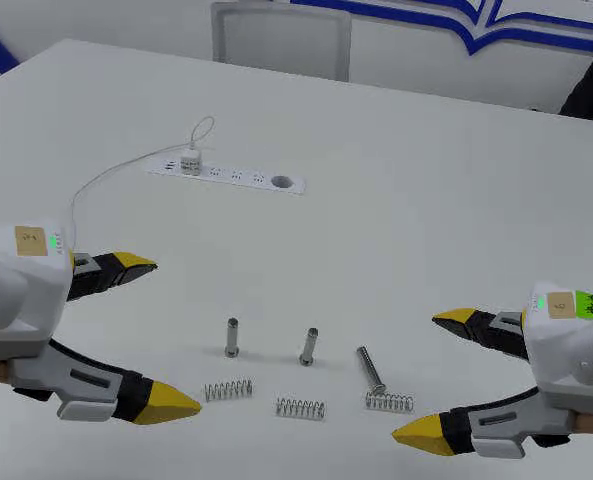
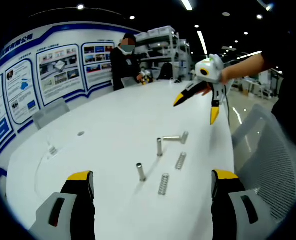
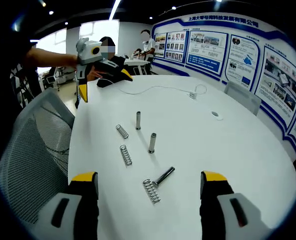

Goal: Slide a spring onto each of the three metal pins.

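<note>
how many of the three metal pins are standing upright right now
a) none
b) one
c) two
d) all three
c: the left pin and the middle pin stand upright on the table, while the right pin lies on its side with one end close to a spring.
</note>
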Available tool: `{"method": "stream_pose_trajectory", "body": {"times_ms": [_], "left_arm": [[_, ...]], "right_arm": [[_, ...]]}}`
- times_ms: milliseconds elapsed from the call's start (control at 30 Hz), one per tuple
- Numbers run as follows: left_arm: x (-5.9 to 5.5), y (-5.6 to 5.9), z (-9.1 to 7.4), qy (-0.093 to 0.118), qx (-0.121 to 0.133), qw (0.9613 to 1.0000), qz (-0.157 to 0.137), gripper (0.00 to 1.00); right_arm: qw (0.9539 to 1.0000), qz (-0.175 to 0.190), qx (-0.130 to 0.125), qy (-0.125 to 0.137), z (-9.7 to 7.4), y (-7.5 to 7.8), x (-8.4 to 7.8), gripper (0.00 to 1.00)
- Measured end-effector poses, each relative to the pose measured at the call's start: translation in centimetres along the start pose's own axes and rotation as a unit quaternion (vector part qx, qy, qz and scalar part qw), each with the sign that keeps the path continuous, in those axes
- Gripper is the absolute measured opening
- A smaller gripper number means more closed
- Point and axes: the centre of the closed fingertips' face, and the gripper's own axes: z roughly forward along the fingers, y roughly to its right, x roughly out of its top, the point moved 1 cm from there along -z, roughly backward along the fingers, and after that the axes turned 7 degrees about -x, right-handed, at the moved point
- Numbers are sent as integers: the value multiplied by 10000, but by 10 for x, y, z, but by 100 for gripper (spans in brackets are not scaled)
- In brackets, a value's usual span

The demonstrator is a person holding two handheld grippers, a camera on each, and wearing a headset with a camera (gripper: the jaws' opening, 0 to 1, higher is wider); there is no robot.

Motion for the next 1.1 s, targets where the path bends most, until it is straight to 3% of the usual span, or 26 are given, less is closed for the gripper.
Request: {"method": "stream_pose_trajectory", "body": {"times_ms": [233, 633, 1100], "left_arm": [[-1, 3, 0, 34, -4, 10000, -59, 99], [3, 6, 4, 75, -36, 9999, -56, 99], [8, 1, -2, 184, 60, 9997, -132, 99]], "right_arm": [[9999, 48, -7, 123, 2, 0, 5, 83], [10000, 36, 0, 47, 5, -1, 2, 80], [9997, 9, -190, -143, 16, 12, -3, 74]]}}
